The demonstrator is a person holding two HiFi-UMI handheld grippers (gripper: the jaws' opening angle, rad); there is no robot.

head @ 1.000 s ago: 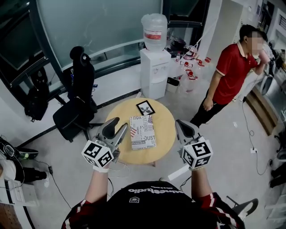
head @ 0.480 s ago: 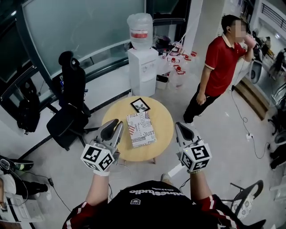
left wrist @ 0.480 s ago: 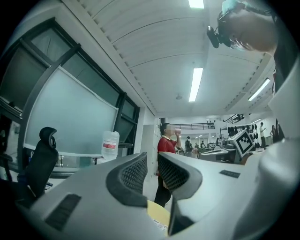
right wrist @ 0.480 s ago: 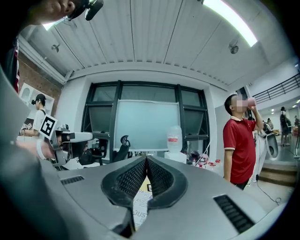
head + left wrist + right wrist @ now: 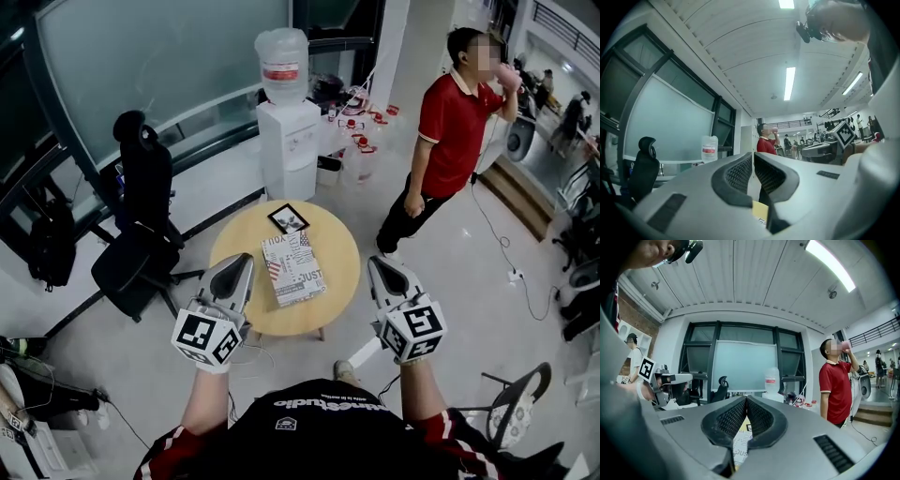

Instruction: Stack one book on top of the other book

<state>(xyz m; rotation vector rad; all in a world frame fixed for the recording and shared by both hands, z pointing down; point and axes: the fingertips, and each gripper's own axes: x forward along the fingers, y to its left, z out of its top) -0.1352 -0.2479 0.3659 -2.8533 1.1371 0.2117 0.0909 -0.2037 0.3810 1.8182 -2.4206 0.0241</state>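
A large book with a printed cover [image 5: 292, 269] lies flat in the middle of the round wooden table [image 5: 337, 295]. The small dark book [image 5: 289, 218] lies apart from it at the table's far edge. My left gripper [image 5: 240, 264] hovers over the table's near left rim; its jaws have just been closing and now stand shut with nothing between them [image 5: 753, 155]. Over the near right rim, my right gripper [image 5: 376, 266] is shut and empty [image 5: 746, 399]. Below its jaws the large book [image 5: 739, 442] shows.
A water dispenser [image 5: 286, 131] stands beyond the table. At the left are a black office chair [image 5: 141, 216] and a backpack [image 5: 49, 248]. A person in a red shirt [image 5: 450, 122] stands at the far right. Another chair [image 5: 517, 412] is at the near right.
The left gripper's jaws went from open to shut, empty. The view shifted, so the table and books now sit slightly higher and further left. The person in red moved left in view.
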